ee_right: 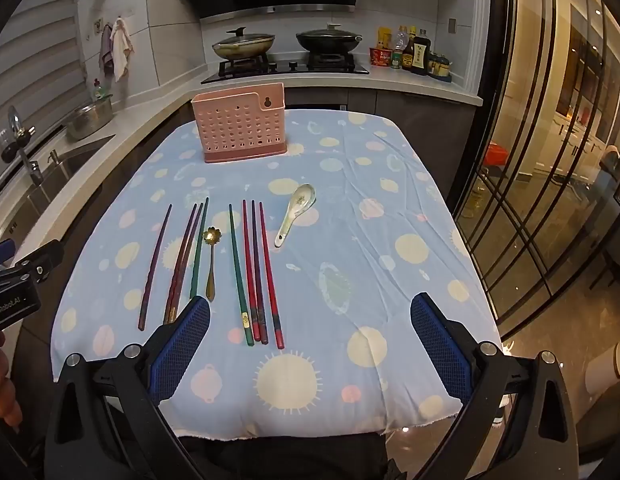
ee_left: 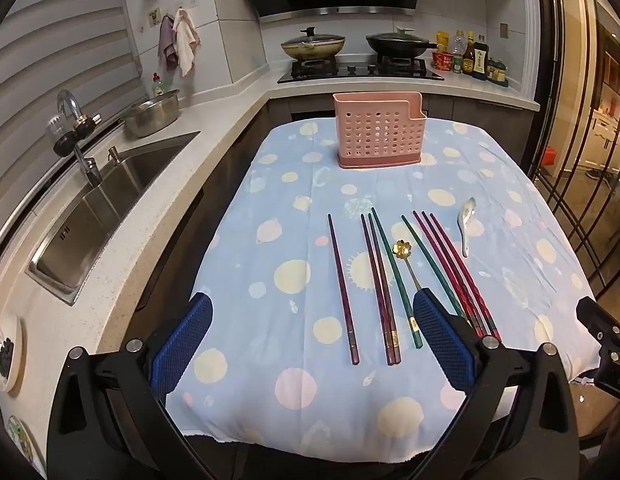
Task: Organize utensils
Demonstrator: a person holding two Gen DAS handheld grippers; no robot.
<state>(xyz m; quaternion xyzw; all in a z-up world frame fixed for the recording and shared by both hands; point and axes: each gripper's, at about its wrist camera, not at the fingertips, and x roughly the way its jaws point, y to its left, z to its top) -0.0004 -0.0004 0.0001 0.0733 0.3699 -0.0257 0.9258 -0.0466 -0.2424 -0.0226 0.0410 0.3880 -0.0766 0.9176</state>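
chopsticks (ee_left: 374, 280) lie in a loose row mid-table, long axes pointing away toward the pink holder (ee_left: 379, 130) at the far edge, with a gold spoon (ee_left: 406, 258) and a ceramic spoon (ee_right: 296, 212) among them. left gripper (ee_left: 312, 344) and right gripper (ee_right: 310, 344) both hover wide apart, holding nothing, at the near ends. the left-hand sticks look nearer the left one.

Chopsticks (ee_left: 384, 288) before holder (ee_left: 379, 130), on tablecloth (ee_left: 270, 184)
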